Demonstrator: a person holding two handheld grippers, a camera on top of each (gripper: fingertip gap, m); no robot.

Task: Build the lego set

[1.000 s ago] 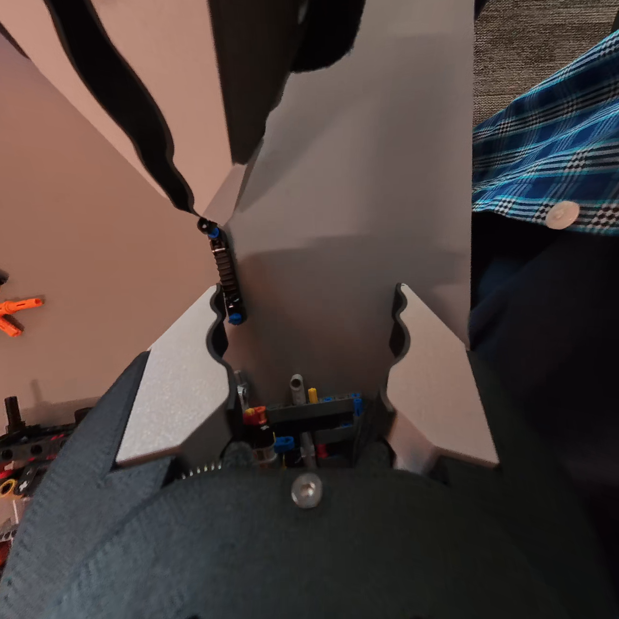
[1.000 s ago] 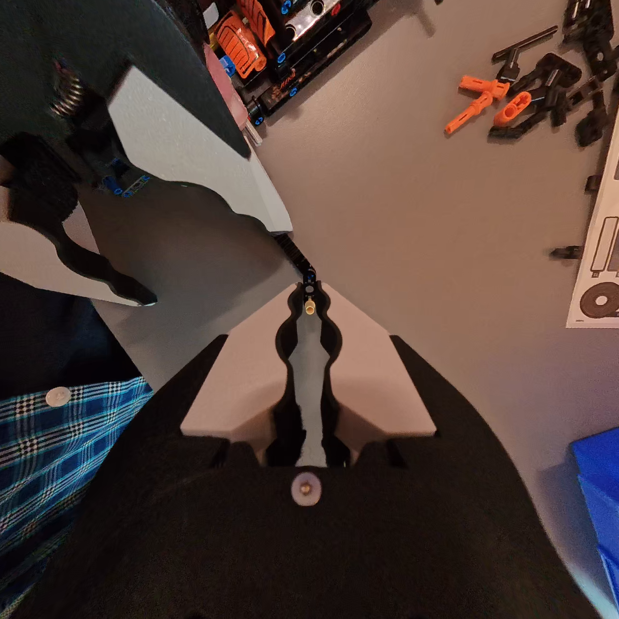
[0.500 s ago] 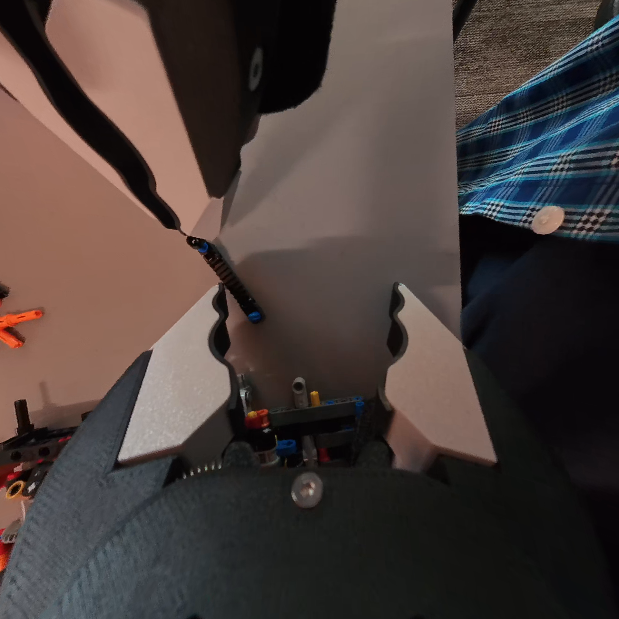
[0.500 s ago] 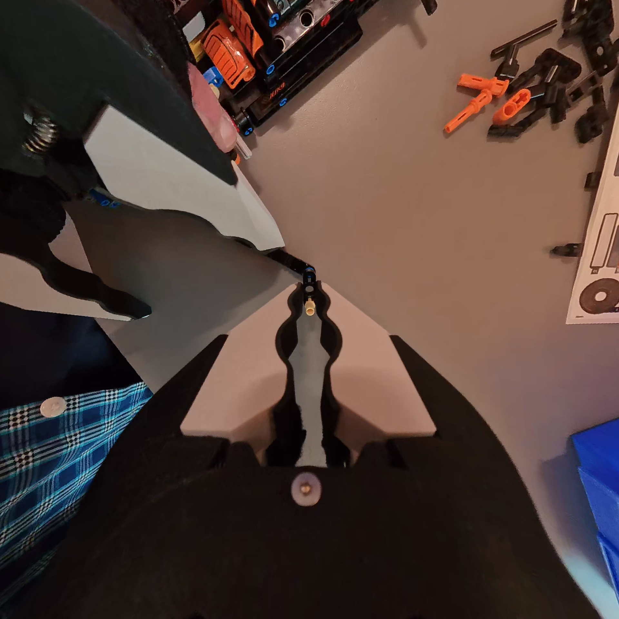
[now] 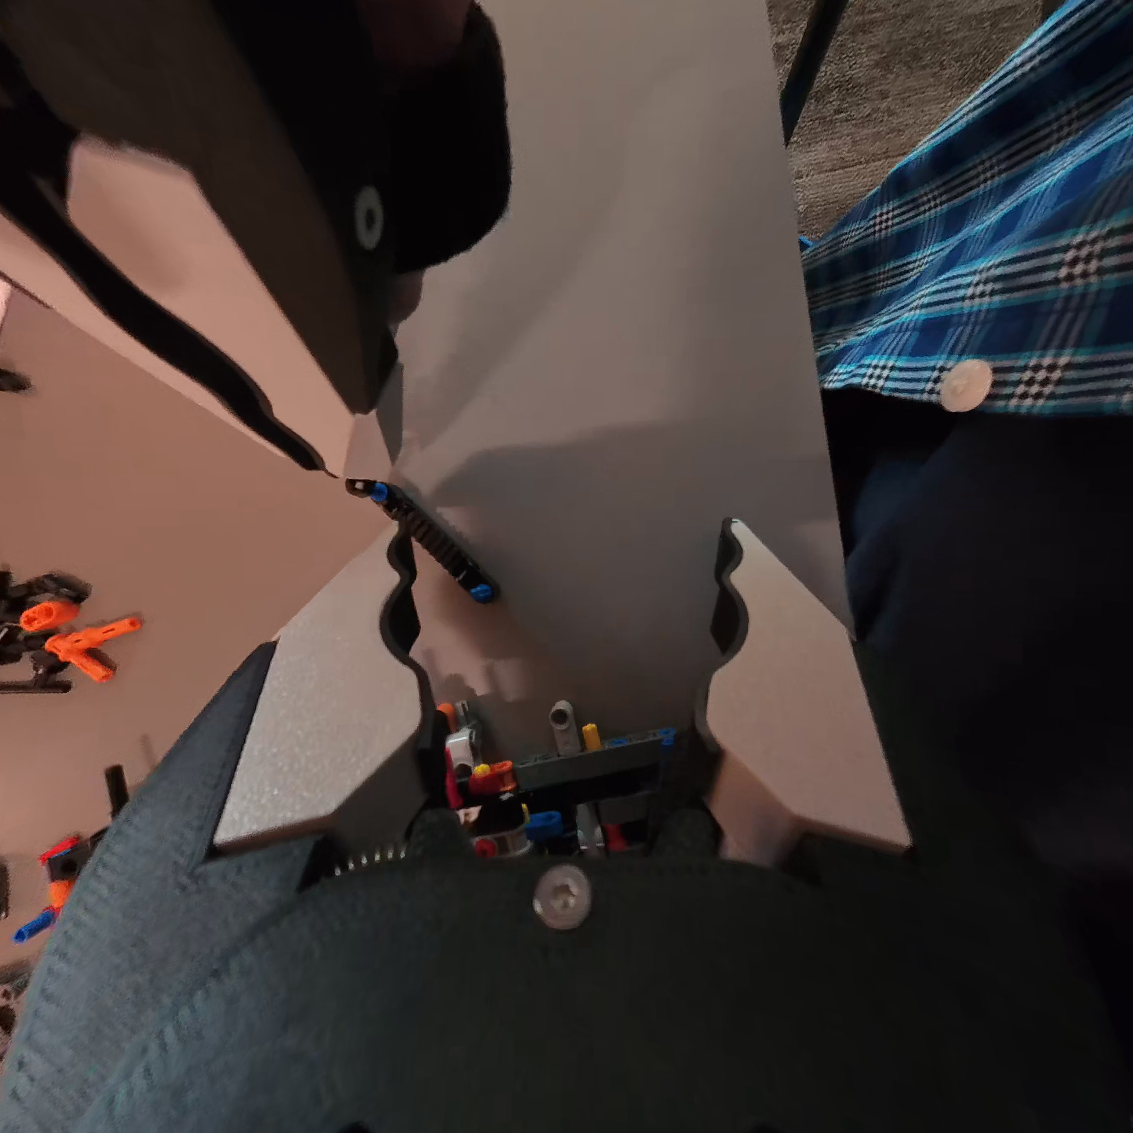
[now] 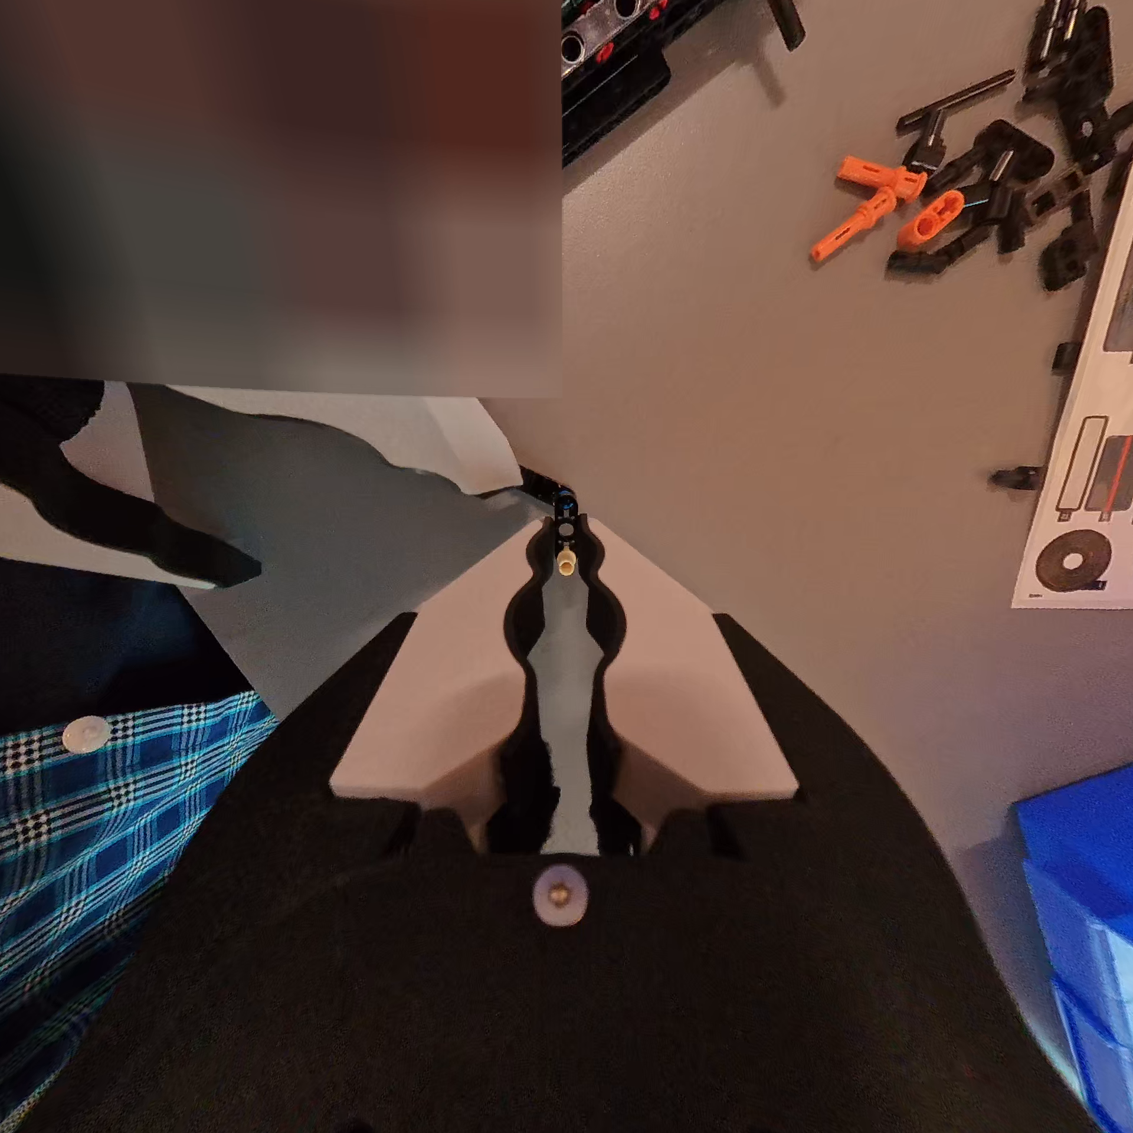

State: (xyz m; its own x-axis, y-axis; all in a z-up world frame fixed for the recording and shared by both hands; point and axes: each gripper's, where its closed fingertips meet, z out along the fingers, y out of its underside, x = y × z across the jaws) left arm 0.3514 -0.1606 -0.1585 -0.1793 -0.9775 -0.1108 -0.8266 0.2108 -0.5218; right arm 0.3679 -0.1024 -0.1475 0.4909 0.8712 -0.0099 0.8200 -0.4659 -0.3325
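Above the grey desk: tools meeting at one piece.
Right tool pinches black toothed beam by its end; left tool spread wide beside it.

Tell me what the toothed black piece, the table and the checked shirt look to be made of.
Toothed black piece: moulded plastic, semi-gloss, crisp ridges, blue pin ends. Table: smooth matte grey, likely laminate; no grain visible. Checked shirt: woven fabric, probably cotton; visible weave and a button.
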